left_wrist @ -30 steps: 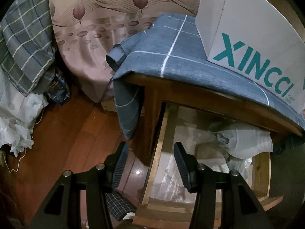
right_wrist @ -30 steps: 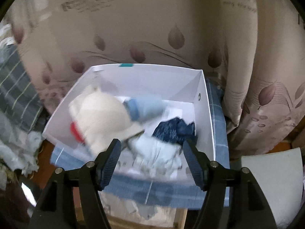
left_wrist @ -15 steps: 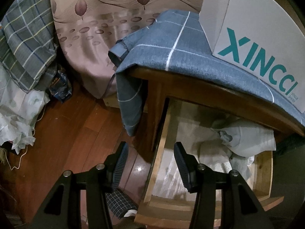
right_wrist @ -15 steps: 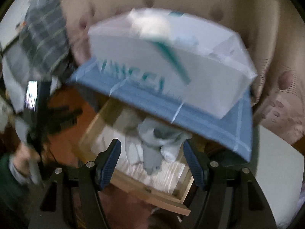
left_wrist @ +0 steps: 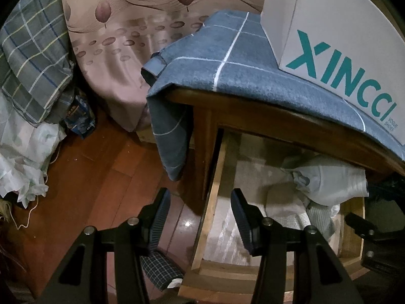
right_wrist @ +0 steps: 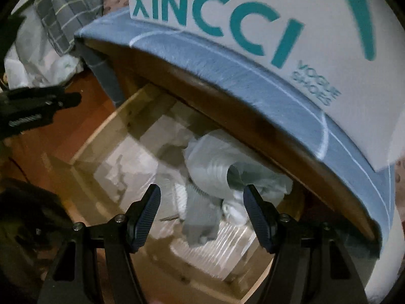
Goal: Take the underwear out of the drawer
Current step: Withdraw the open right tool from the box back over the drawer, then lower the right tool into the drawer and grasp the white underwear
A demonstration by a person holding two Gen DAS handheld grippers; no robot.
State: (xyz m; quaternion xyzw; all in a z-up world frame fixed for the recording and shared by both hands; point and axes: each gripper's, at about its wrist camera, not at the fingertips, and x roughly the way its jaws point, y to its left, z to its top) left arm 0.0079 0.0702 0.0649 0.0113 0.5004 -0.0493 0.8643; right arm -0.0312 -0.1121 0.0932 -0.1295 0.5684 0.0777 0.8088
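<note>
The wooden drawer (left_wrist: 211, 202) (right_wrist: 106, 131) stands pulled out under the tabletop. Pale grey and white underwear (left_wrist: 329, 185) (right_wrist: 215, 167) is bunched at its back right, with a darker grey piece (right_wrist: 201, 217) in front. My right gripper (right_wrist: 201, 197) hangs open just above that pile, nothing between its fingers; its black frame (left_wrist: 367, 228) shows at the right edge of the left wrist view. My left gripper (left_wrist: 200, 202) is open and empty over the drawer's left wall; it also appears as my left gripper (right_wrist: 38, 103) at the left of the right wrist view.
A white XINCCI shoe box (left_wrist: 341, 33) (right_wrist: 253, 20) sits on a blue checked cloth (left_wrist: 227, 58) that covers the tabletop and overhangs the drawer. A leaf-print curtain (left_wrist: 114, 38), plaid bedding (left_wrist: 33, 58) and white fabric (left_wrist: 22, 157) lie on the wooden floor (left_wrist: 88, 177) to the left.
My right gripper came down from over the shoe box to just above the underwear in the drawer, rolling as it went. The left gripper stayed where it was, still open.
</note>
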